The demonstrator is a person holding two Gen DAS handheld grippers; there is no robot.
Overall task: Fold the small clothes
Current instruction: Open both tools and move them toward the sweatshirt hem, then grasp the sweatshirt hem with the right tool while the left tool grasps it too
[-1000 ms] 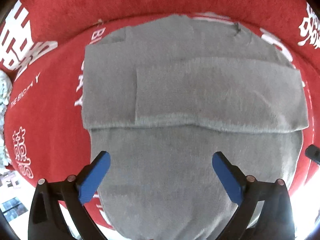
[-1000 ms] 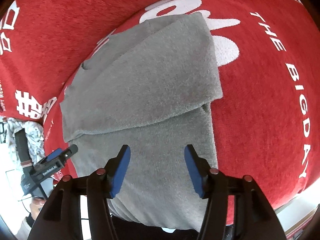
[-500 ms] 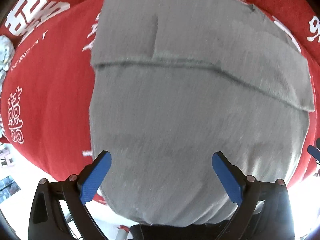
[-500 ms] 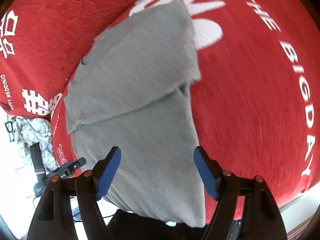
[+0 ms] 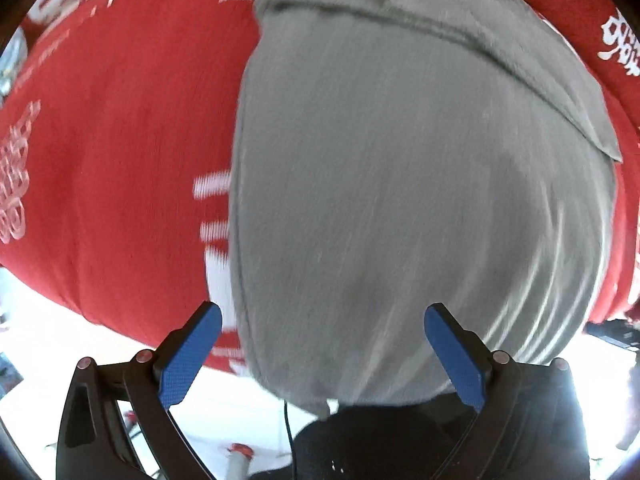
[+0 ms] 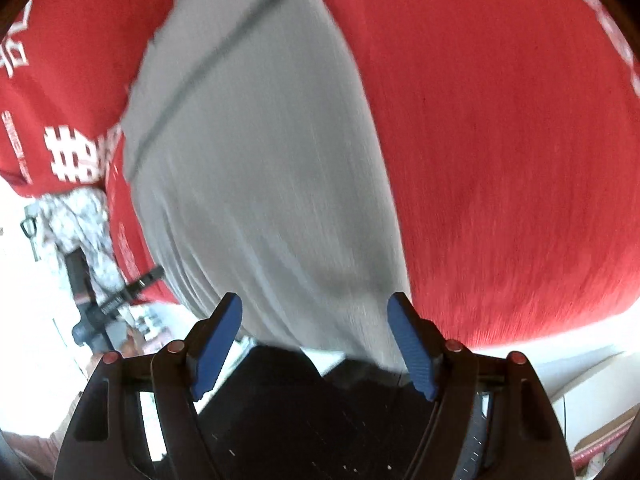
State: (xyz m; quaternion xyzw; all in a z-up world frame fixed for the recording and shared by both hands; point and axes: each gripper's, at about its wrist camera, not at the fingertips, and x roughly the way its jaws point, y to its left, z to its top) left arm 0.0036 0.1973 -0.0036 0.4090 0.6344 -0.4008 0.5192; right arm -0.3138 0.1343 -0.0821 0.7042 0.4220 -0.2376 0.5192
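Note:
A grey knit garment (image 5: 400,184) lies on a red cloth (image 5: 120,140) with white lettering. Its sleeves are folded across the upper part, and its lower end hangs over the near edge of the surface. My left gripper (image 5: 320,340) is open and empty, just before the garment's near left hem. My right gripper (image 6: 316,332) is open and empty, at the garment's (image 6: 260,160) near right hem. The other gripper (image 6: 108,304) shows at the left of the right wrist view. Both views are motion-blurred.
The red cloth (image 6: 500,160) ends at a near edge with bright floor below. A pale patterned cloth (image 6: 76,220) lies at the left. A dark object (image 5: 360,440) sits below the hanging hem.
Both grippers have pulled back toward the near edge, so the hanging hem now fills the view between their fingers. Both stay open, the right one wider than one second ago.

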